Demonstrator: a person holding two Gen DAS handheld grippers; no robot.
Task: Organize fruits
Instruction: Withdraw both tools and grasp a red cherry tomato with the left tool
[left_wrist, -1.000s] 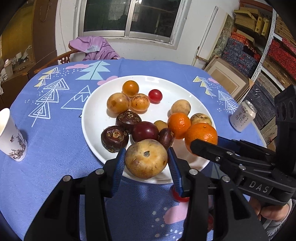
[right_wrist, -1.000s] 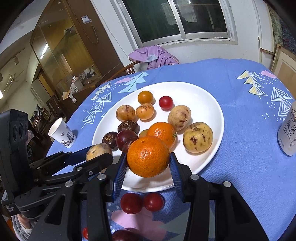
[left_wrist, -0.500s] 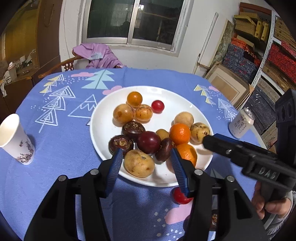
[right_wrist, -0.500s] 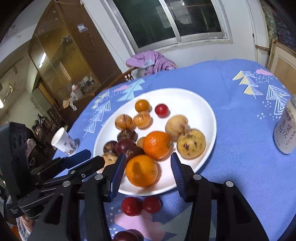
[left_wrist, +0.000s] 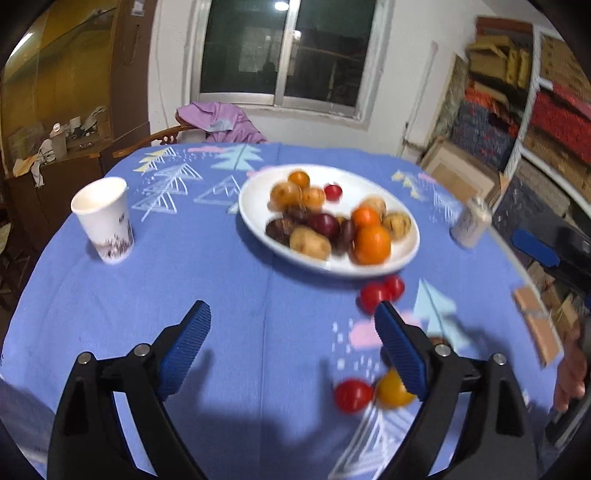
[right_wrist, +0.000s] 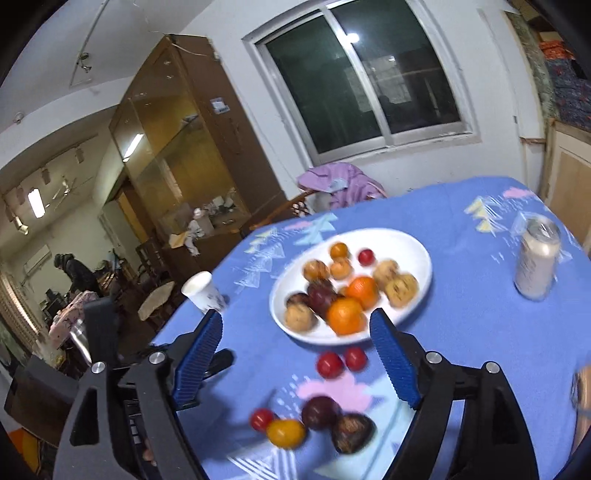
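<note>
A white plate (left_wrist: 258, 218) (right_wrist: 413, 254) on the blue tablecloth holds several fruits, among them a large orange (left_wrist: 372, 245) (right_wrist: 345, 316) and a tan fruit (left_wrist: 309, 243) (right_wrist: 300, 318) at its near edge. Loose fruits lie on the cloth nearer me: two red ones (right_wrist: 328, 364), a small red one (left_wrist: 352, 396), a yellow one (left_wrist: 393, 387) (right_wrist: 286, 432), a dark plum (right_wrist: 320, 412) and a brown one (right_wrist: 351, 427). My left gripper (left_wrist: 291, 352) is open and empty above the cloth. My right gripper (right_wrist: 295, 354) is open and empty, the loose fruits between its fingers.
A white paper cup (left_wrist: 104, 220) (right_wrist: 204, 295) stands left of the plate. A drink can (left_wrist: 471, 226) (right_wrist: 537, 258) stands right of it. A chair with purple cloth (left_wrist: 218, 123) is behind the table. Shelves of boxes (left_wrist: 546, 122) are on the right.
Both grippers let go of their fruits, the tan fruit and the orange, on the plate's near edge, opened wide and pulled back and up from the plate.
</note>
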